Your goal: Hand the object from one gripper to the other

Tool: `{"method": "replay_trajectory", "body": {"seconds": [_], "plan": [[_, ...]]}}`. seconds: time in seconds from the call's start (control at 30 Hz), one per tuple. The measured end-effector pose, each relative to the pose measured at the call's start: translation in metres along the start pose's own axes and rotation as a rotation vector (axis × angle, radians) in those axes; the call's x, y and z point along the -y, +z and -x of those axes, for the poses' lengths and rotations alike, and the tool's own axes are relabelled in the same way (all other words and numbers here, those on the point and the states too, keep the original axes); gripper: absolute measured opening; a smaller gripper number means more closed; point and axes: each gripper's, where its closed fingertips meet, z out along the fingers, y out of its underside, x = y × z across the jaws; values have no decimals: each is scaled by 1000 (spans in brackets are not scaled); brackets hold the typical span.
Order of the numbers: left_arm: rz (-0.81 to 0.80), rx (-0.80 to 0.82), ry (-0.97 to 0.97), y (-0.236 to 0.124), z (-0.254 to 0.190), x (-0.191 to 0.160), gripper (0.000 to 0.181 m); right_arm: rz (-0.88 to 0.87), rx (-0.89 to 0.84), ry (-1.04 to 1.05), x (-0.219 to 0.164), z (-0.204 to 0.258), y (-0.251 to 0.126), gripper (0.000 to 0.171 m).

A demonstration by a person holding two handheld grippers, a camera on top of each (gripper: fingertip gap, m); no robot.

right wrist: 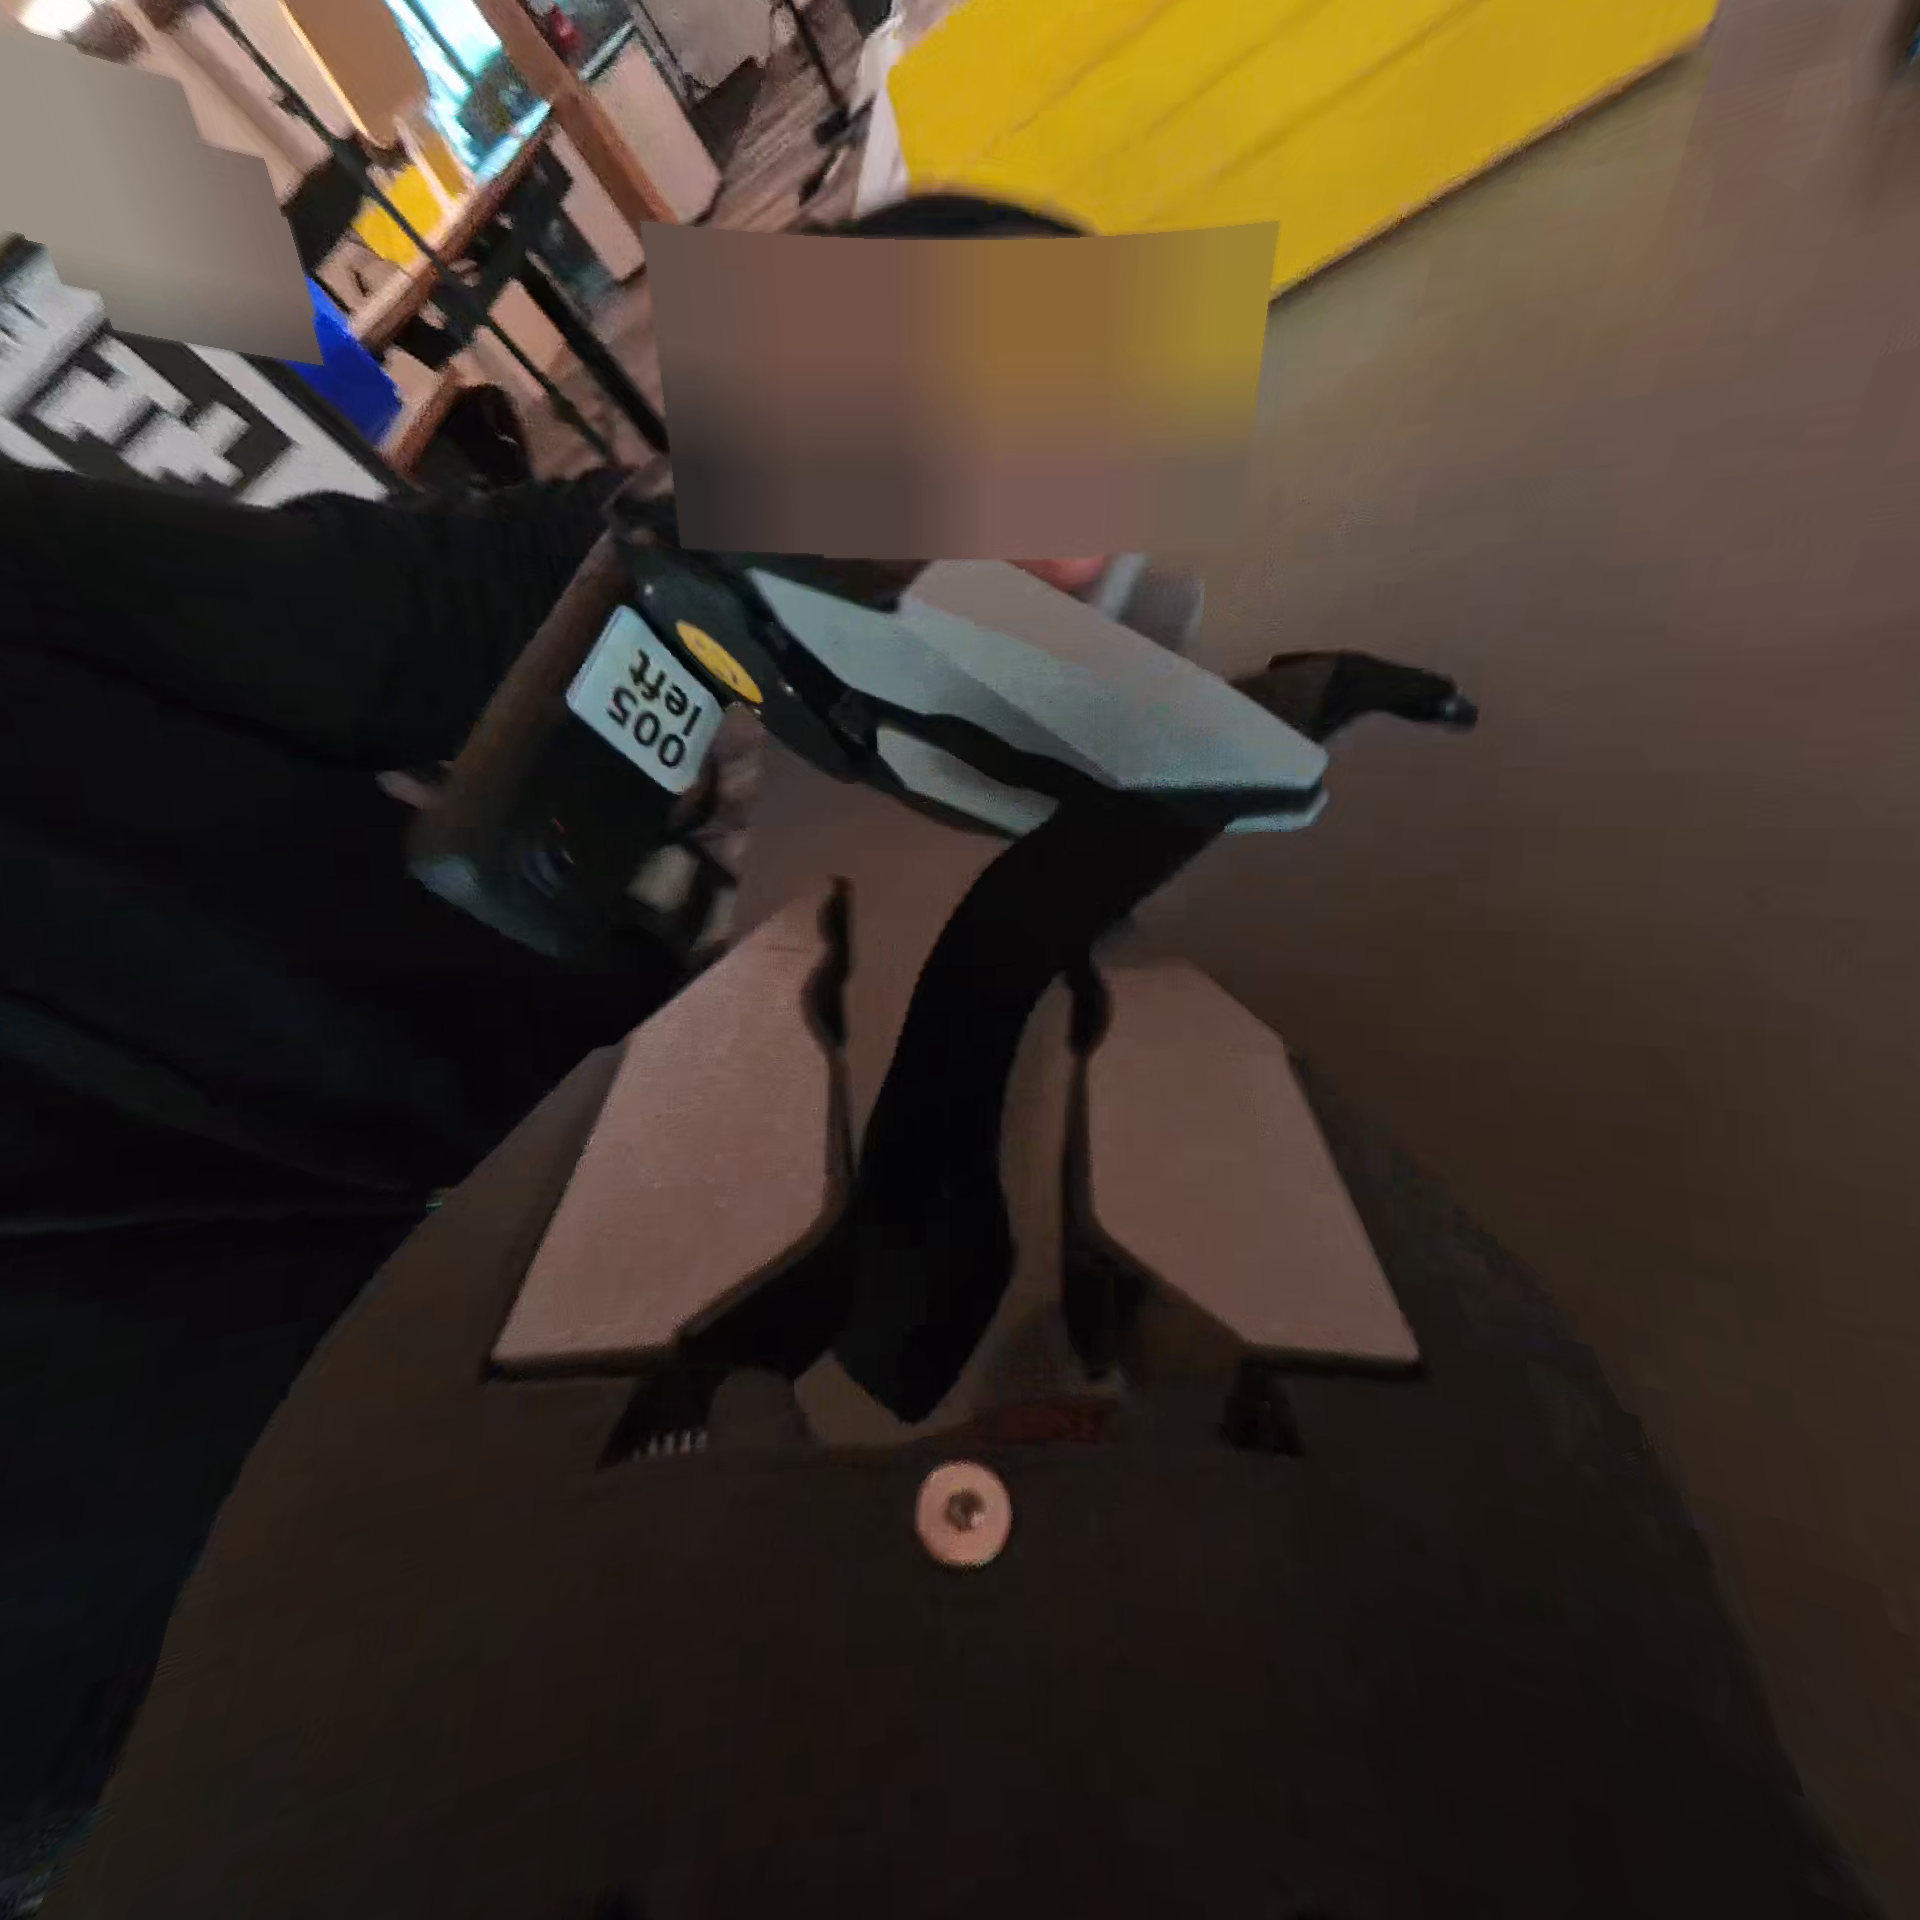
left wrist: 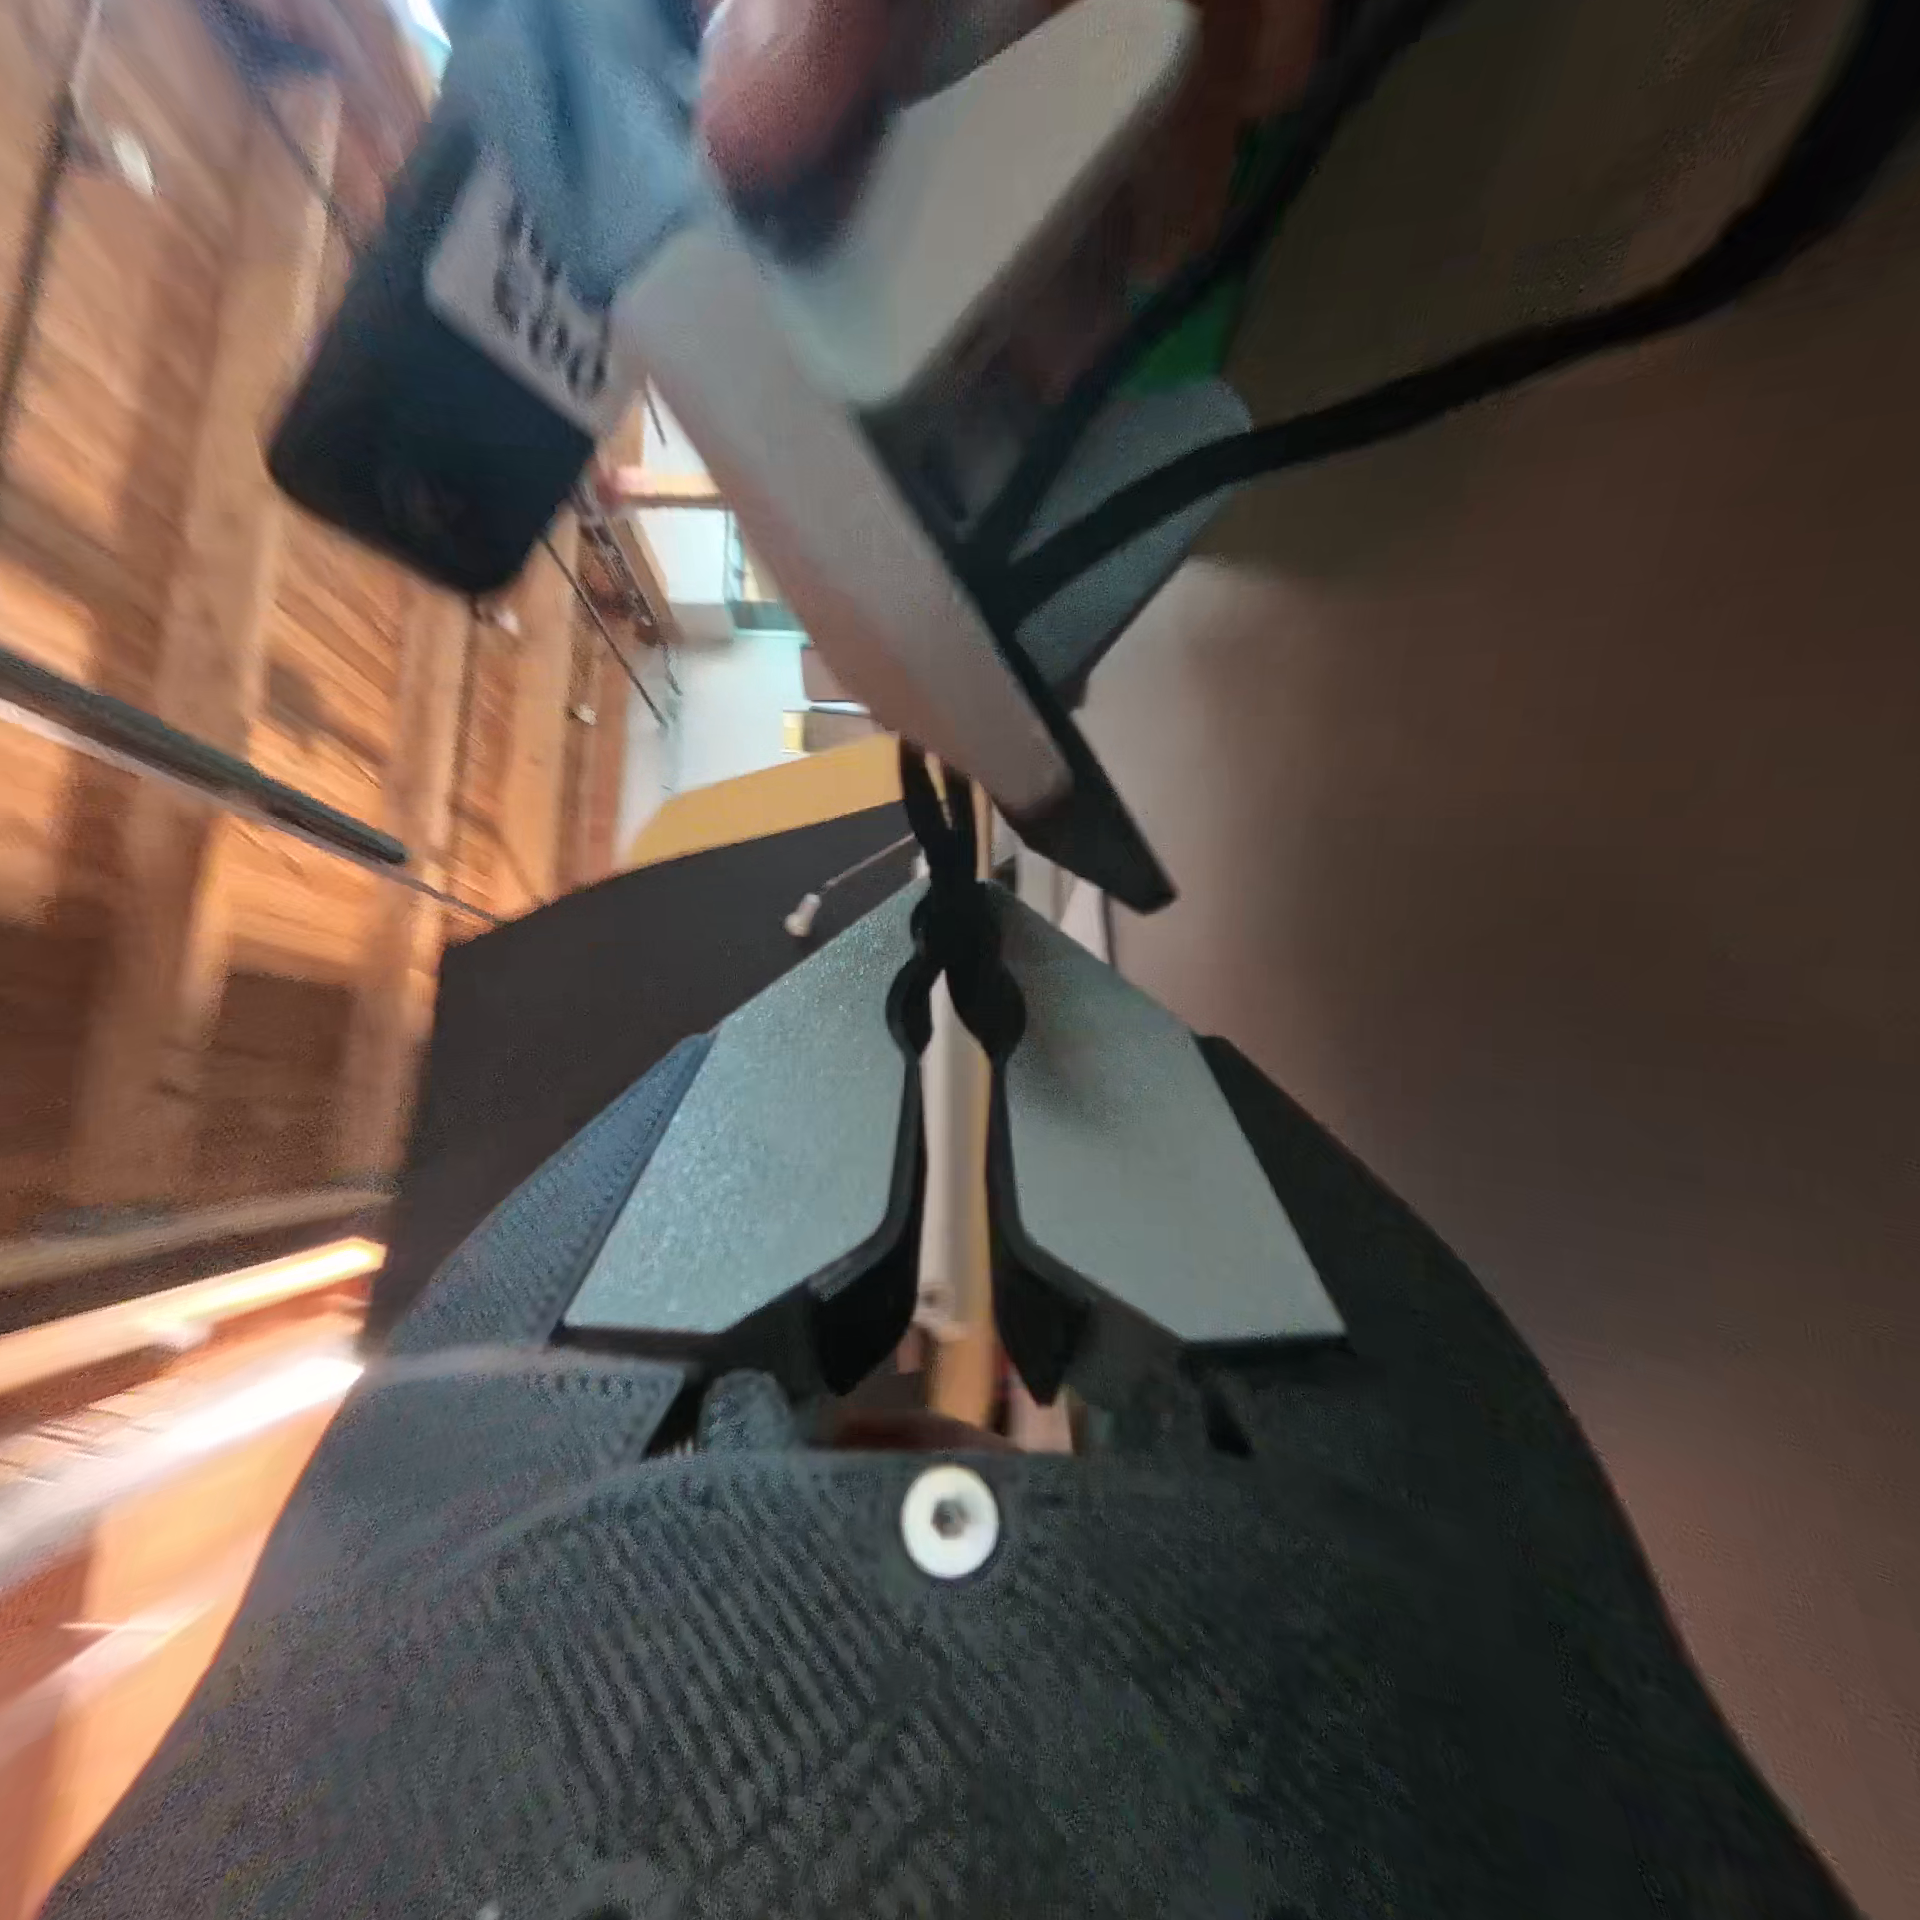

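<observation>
A black strap (left wrist: 961,961) is pinched between the grey fingertips of my left gripper (left wrist: 956,935), which is shut on it. The strap runs up and to the right past my right gripper (left wrist: 1070,727), which hangs blurred just above. In the right wrist view the strap (right wrist: 966,1091) lies lengthwise in the gap between the fingers of my right gripper (right wrist: 956,945). These stand apart, with room showing on the strap's left side. The left gripper (right wrist: 1247,800) holds the strap's far part from above, and the strap's end sticks out beyond it.
Wooden wall panelling (left wrist: 208,727) fills the left of the left wrist view, and a dark board (left wrist: 623,987) lies behind the fingers. In the right wrist view a person's black sleeve (right wrist: 260,779) is at the left. A yellow surface (right wrist: 1247,104) and desks (right wrist: 468,239) are behind. The left gripper's tips are roughly 7 centimeters from the right gripper's.
</observation>
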Motion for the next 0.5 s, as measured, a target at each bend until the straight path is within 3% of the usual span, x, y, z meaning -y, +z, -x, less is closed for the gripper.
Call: {"method": "replay_trajectory", "body": {"seconds": [0.13, 0.3, 0.4, 0.5], "plan": [[-126, -53, -522, -4, 17, -6, 0, -208, -134, -202, 38, -1, -38, 61], [-350, -199, -1159, -15, 44, 0, 0, -521, -222, -306, 73, -1, -99, 50], [-373, -380, -1377, -12, 33, 11, 0, -449, -304, -415, 68, -4, -84, 53], [-382, -591, -1461, -15, 12, 35, 0, -398, -370, -450, 67, -9, -57, 62]]}}
